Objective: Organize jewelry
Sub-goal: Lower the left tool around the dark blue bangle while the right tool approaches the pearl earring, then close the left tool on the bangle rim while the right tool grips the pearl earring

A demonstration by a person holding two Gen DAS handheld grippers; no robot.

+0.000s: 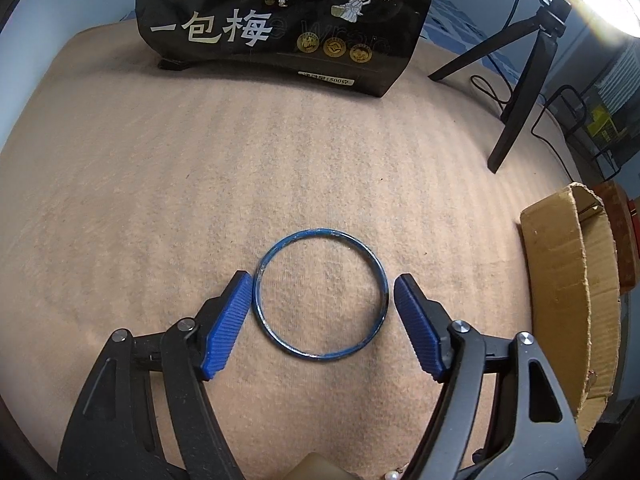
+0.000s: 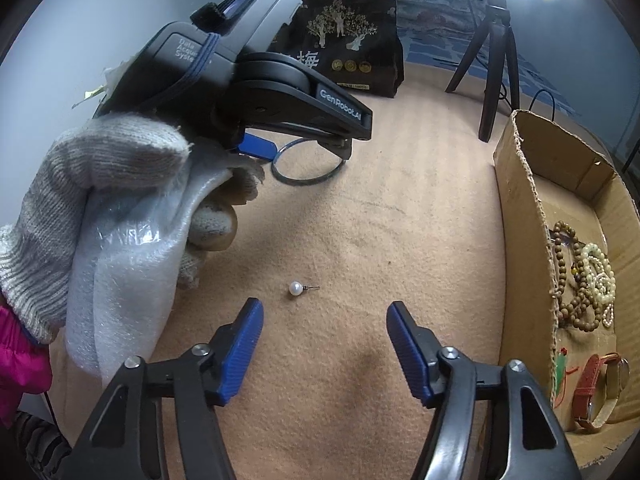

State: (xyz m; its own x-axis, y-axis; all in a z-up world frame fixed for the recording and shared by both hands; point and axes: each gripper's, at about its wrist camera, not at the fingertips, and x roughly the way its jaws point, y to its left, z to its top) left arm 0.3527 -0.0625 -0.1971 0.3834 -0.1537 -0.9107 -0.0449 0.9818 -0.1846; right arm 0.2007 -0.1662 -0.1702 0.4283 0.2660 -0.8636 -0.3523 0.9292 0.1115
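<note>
Peach-coloured ribbed cloth [image 1: 200, 184] covers the work surface in the left wrist view, with a black printed snack bag [image 1: 280, 20] standing at the far edge, its top cut off by the frame. A black tripod [image 1: 520, 92] stands to the right, its head washed out by glare. The left gripper [image 1: 324, 296] points steeply down with its blue ribbed pads spread on either side of a thin blue metal bangle [image 1: 320, 294] lying flat on the cloth; the left pad sits at the bangle's rim, the right one just clear, so nothing is gripped. A brown cardboard box [image 1: 560, 280] is partly cropped at the right edge, its inside unseen.

From the right wrist view, the same cloth carries a small white pearl stud earring [image 2: 295, 288] just ahead of the right gripper [image 2: 325, 316], whose pads stand apart, holding nothing. A hand in a grey knitted glove [image 2: 120, 168] holds the left gripper and a piece of white foam wrap [image 2: 120, 280], which hide part of the bangle. In the box lie a brown wooden bead string [image 2: 568, 280], a cream bead bracelet [image 2: 598, 276] and a red-strapped watch [image 2: 592, 392]; a small green item beside the watch is hard to make out.
</note>
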